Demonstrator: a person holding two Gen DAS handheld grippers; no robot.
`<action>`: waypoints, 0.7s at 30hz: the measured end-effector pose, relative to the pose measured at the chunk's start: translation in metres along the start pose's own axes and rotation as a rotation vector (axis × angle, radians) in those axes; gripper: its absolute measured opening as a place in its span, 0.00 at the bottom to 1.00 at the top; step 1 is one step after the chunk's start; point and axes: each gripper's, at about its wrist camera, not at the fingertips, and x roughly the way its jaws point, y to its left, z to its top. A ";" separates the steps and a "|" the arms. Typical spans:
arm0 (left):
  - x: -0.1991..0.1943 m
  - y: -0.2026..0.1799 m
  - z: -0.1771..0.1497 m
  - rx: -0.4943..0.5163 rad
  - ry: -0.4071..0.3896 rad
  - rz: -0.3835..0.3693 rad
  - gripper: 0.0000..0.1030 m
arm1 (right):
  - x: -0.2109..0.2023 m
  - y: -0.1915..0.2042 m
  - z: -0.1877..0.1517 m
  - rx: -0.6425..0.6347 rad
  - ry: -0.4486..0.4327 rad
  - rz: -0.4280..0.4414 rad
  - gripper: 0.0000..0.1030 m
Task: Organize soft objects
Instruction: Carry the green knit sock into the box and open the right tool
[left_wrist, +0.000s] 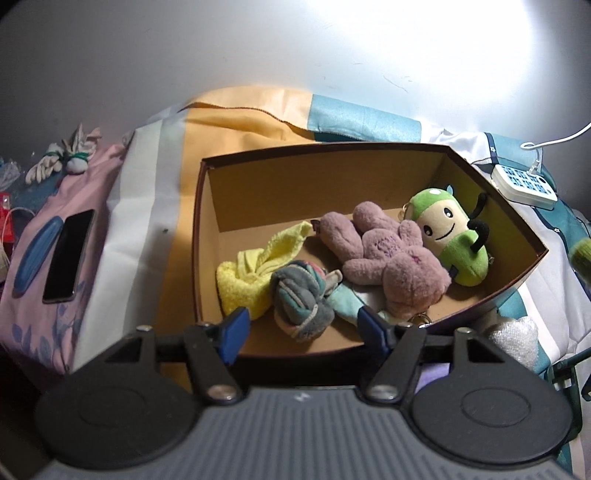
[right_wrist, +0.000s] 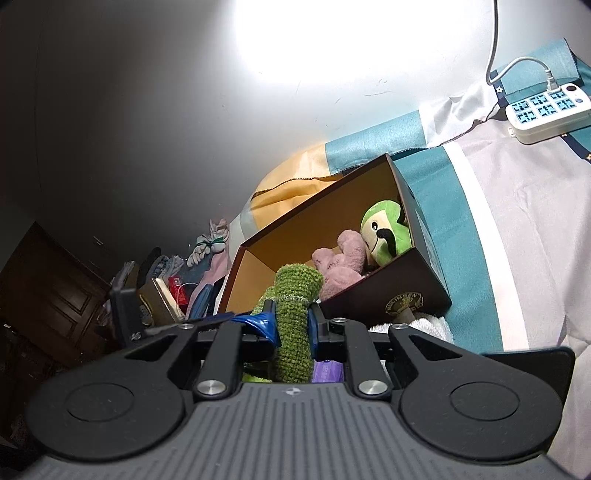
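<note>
A dark cardboard box lies open on the bed. Inside it are a yellow cloth, a grey-and-teal rolled sock bundle, a pink plush and a green smiling plush. My left gripper stands open over the box's near edge, with the sock bundle lying between its blue fingers, which do not press on it. In the right wrist view my right gripper is shut on a green knitted toy, just in front of the box, where the pink plush and green plush show.
A black phone and a blue oval object lie on pink fabric to the left. A white power strip with a cable sits at the right, also seen as the power strip. Tied white cloth and clutter lie far left. A white towel lies beside the box.
</note>
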 end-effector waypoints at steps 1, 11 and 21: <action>-0.007 0.002 -0.004 -0.013 -0.018 0.008 0.67 | 0.007 0.002 0.006 -0.002 0.002 -0.011 0.00; -0.060 0.019 -0.022 -0.089 -0.072 0.046 0.67 | 0.087 0.029 0.047 -0.022 0.066 -0.042 0.00; -0.072 0.028 -0.040 -0.142 -0.001 0.167 0.67 | 0.139 0.049 0.044 -0.065 0.085 -0.104 0.00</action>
